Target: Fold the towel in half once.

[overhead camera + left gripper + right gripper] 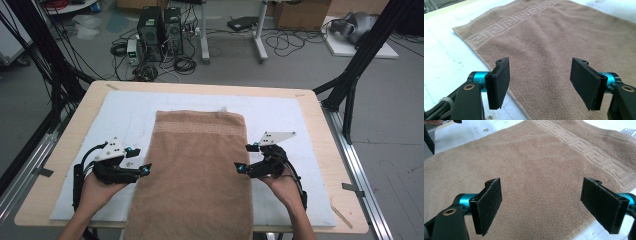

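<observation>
A brown towel (197, 165) with a key-pattern band lies flat lengthwise on the white mat (280, 112); its near end hangs over the table's front edge. My left gripper (138, 161) hovers at the towel's left edge, jaws wide open with nothing between them. In the left gripper view the towel (554, 42) lies under and beyond the gripper (541, 85), and its edge runs below the left pad (499, 83). My right gripper (246, 157) is open at the towel's right edge. The right gripper view has the towel (531, 167) below the open right gripper (541, 206).
The wooden table (65, 135) carries the mat, with bare mat on both sides of the towel. A metal rail (357, 170) runs along the table's right side. Computers (160, 32), cables and a desk frame (232, 30) stand on the floor beyond.
</observation>
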`<move>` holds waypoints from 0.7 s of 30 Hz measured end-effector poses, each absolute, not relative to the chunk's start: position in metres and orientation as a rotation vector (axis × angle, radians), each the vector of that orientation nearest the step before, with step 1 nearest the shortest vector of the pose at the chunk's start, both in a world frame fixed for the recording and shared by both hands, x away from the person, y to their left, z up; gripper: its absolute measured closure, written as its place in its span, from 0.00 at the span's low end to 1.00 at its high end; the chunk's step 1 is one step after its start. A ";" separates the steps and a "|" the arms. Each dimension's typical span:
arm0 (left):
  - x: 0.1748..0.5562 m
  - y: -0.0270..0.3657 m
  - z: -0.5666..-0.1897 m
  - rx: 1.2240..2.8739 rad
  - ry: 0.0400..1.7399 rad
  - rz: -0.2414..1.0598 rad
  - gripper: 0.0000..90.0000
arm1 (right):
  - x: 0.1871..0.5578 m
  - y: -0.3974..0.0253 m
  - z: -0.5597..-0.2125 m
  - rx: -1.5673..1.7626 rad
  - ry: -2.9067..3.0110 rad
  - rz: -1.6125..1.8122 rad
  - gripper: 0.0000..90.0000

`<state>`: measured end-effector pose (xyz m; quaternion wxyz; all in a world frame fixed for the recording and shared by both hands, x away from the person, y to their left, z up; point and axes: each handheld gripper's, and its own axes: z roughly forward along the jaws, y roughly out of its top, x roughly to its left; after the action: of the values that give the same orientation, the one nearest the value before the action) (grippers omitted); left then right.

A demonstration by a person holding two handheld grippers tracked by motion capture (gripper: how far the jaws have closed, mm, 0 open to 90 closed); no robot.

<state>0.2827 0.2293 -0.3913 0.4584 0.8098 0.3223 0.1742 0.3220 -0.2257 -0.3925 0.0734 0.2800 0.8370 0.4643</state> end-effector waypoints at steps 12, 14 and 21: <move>0.306 0.223 -0.376 2.023 0.788 0.452 0.37 | 0.341 -0.223 -0.373 0.826 2.502 1.334 0.18; 0.312 0.221 -0.373 2.025 0.790 0.465 0.37 | 0.348 -0.223 -0.369 0.835 2.484 1.324 0.18; 0.350 0.213 -0.371 2.002 0.830 0.467 0.39 | 0.371 -0.220 -0.371 0.863 2.425 1.294 0.19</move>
<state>0.3500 0.2126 -0.3708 0.4461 0.8081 0.3352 0.1884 0.3707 -0.2200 -0.3713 0.1299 0.2969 0.8347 0.4452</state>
